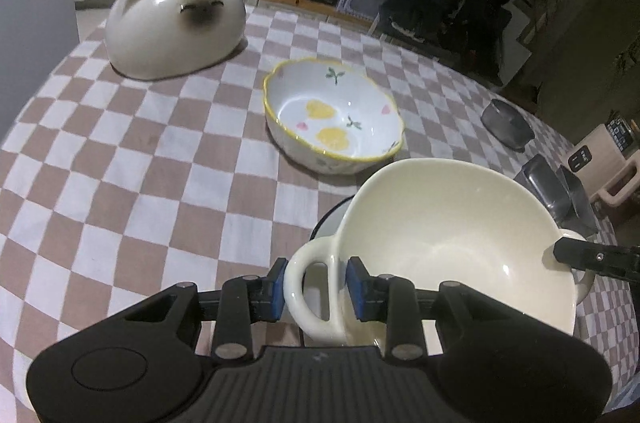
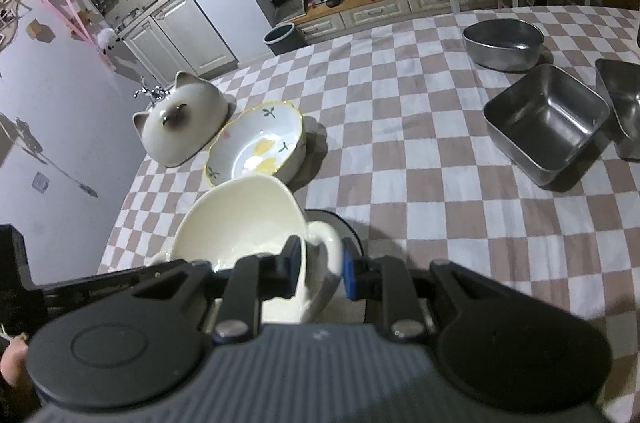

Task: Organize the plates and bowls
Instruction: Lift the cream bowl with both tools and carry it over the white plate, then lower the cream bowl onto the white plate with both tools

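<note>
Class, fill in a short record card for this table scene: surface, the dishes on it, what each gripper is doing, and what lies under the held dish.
surface: checked tablecloth
held dish: cream bowl with two loop handles
left gripper: jaws around one handle, pads close to it, contact unclear
right gripper: closed on the other handle
under the held dish: dark-rimmed plate, mostly hidden
other dishes: flowered bowl; cat-shaped bowl, upside down; round metal bowl; two square metal tubs
</note>
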